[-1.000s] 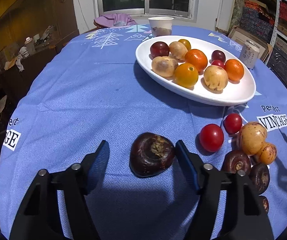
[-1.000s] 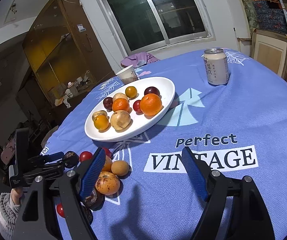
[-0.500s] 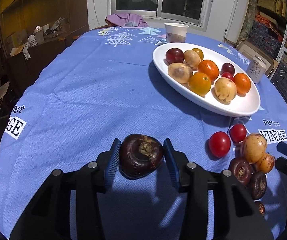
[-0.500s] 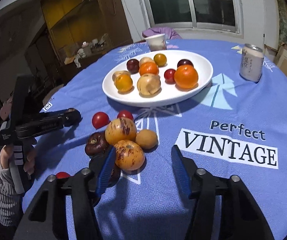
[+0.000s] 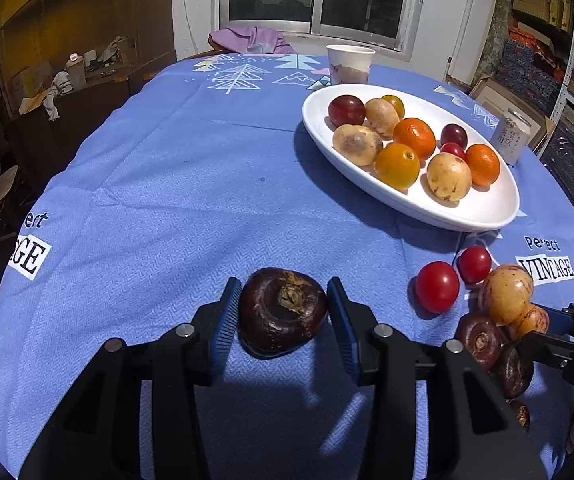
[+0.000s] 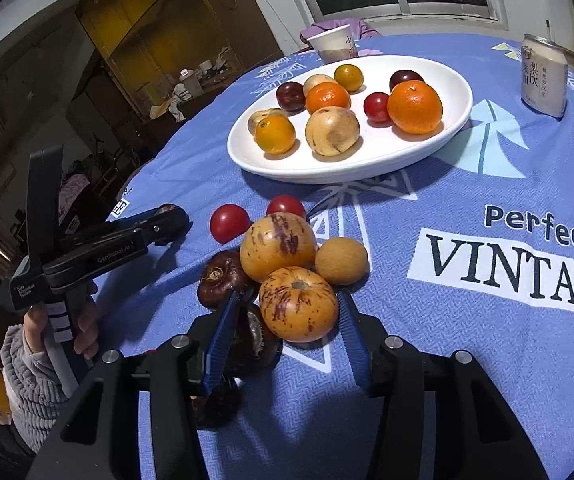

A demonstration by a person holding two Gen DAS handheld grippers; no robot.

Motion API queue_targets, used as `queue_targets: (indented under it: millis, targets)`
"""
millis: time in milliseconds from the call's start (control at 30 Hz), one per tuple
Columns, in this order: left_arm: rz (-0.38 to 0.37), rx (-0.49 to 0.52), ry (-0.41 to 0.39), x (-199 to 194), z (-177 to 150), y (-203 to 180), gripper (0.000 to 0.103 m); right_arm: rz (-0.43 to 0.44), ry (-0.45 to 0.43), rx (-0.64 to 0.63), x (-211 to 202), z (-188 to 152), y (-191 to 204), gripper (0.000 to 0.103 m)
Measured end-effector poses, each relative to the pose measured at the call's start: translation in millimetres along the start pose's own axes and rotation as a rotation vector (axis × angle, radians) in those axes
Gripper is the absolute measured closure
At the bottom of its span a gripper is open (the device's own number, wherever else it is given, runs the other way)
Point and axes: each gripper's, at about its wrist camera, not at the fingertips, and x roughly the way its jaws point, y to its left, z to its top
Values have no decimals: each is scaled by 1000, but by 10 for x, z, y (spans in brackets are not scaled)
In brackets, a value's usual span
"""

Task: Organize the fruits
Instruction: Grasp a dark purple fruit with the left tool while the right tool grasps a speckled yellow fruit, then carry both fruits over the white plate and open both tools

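**Both grippers closing on fruit, plate half full**

Left gripper [image 5: 283, 312]: fingers [image 5: 227, 316] clamped on a dark brown fruit [image 5: 282, 311], pads touching both its sides; fruit sits on the blue cloth [image 5: 167, 184] of the worktop, apart from the other loose fruit. Jaws have just been closing, fruit between them.

Right gripper [image 6: 287, 328]: fingers [image 6: 351, 328] narrow, one on each side of a streaked orange-yellow fruit [image 6: 299, 304]. Right pad at its edge, left pad wedged between it and a dark fruit [image 6: 253, 340]; firm grip cannot be told. Jaws have just been closing around it.

That fruit sits at the near end of a loose pile: a bigger streaked fruit [image 6: 278, 246] behind it, a small tan one [image 6: 341, 261] to the right, another dark one [image 6: 221, 278] to the left, two red tomatoes [image 6: 229, 223] beyond.

Farther back, a white oval plate [image 6: 457, 120] holds oranges, tan fruit, dark plums and a tomato. A can [image 6: 545, 76] stands right of it, a paper cup [image 6: 333, 45] behind it.

A hand [image 6: 61, 330] in a grey sleeve holds the left gripper's handle, seen from the right wrist view.
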Motion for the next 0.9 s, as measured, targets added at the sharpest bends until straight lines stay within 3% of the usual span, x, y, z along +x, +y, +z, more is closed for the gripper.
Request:
queue_targets:
  millis: [100, 200, 567, 900]
  targets:
    - [-3, 0, 2, 4, -2, 1, 59, 15, -2, 15, -6, -3, -18, 52]
    - [-5, -3, 3, 2, -5, 5, 59, 17, -30, 32, -55, -5, -48, 63]
    - [-8, -4, 10, 12, -13, 8, 59, 41, -22, 58, -60, -25, -128, 63]
    - [-7, 14, -55, -159, 32, -73, 59, 6, -130, 32, -341, -19, -107, 63]
